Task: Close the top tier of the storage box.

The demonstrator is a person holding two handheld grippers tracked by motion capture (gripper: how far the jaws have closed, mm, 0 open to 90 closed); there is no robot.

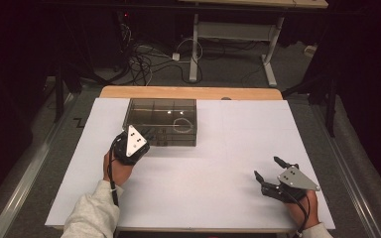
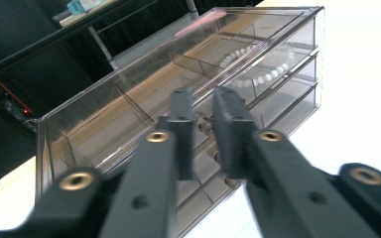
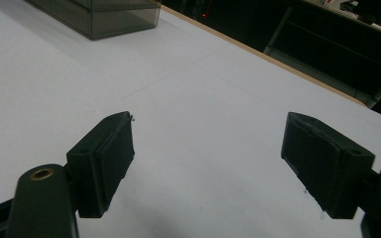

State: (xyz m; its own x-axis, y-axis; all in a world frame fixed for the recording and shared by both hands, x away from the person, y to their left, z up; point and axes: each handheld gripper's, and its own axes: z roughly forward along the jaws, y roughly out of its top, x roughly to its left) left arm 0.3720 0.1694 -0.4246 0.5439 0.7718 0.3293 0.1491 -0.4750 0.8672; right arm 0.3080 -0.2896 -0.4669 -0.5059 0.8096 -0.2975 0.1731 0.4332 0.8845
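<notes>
A smoky clear drawer box [image 1: 161, 121] stands at the back left of the white table [image 1: 218, 148]. A white bead bracelet [image 1: 182, 125] lies in its top right compartment, also seen in the left gripper view [image 2: 258, 69]. My left gripper [image 1: 149, 134] is against the box's front face. In its own view the left gripper [image 2: 203, 99] has its jaws only slightly apart, with a small metal drawer knob [image 2: 204, 124] in the narrow gap and the pads not clearly pressing it. My right gripper [image 1: 268, 167] rests low at the front right, wide open with nothing between its jaws [image 3: 208, 134].
The box [image 2: 104, 99] has several compartments on top and shallow drawers below with more knobs [image 2: 230, 182]. A wooden table edge [image 1: 188, 92] shows behind the white sheet. Beyond it are a desk frame [image 1: 194, 44] and floor cables [image 1: 144, 59].
</notes>
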